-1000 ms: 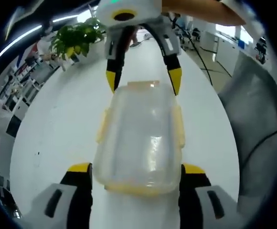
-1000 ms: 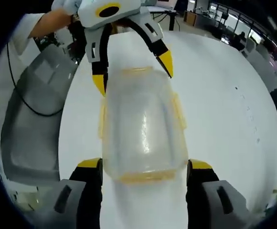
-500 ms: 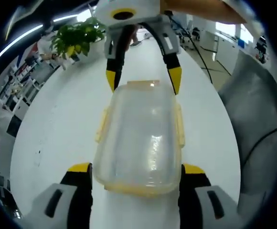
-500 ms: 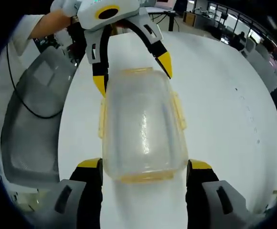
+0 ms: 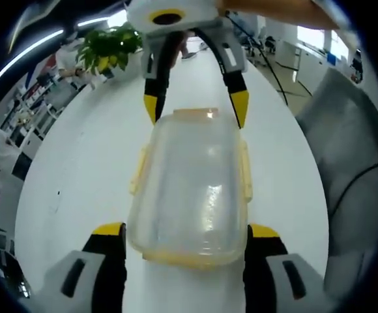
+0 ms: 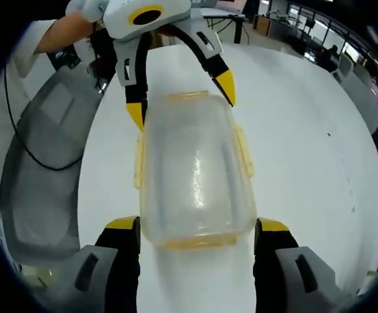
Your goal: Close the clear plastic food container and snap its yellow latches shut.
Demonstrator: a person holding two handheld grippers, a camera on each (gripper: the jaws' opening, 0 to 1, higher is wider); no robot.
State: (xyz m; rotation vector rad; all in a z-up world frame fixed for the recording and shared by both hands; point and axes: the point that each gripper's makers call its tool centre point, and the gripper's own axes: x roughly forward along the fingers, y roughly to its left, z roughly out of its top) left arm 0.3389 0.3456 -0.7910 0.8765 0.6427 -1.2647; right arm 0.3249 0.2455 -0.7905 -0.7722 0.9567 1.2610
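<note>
I am bracing the clear container (image 5: 190, 186) lengthwise on the white bench (image 5: 78, 176), left tool (image 5: 184, 236) spread apart around one end, right tool (image 6: 195, 231) spread around the other. Its yellow latches (image 6: 244, 153) look unsnapped; I should be pressing each flap squarely against the wall.

container (image 6: 194, 176) lidded | right gripper (image 6: 195, 240) fingers apart, straddling | left gripper (image 6: 179, 98) opposite

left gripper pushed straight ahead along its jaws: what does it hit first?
Likely the clear container itself: it already lies between the left gripper's open jaws, so the near end with its yellow latch would meet the gripper's body. Beyond the container, the right gripper faces it. Depth is hard to judge.
</note>
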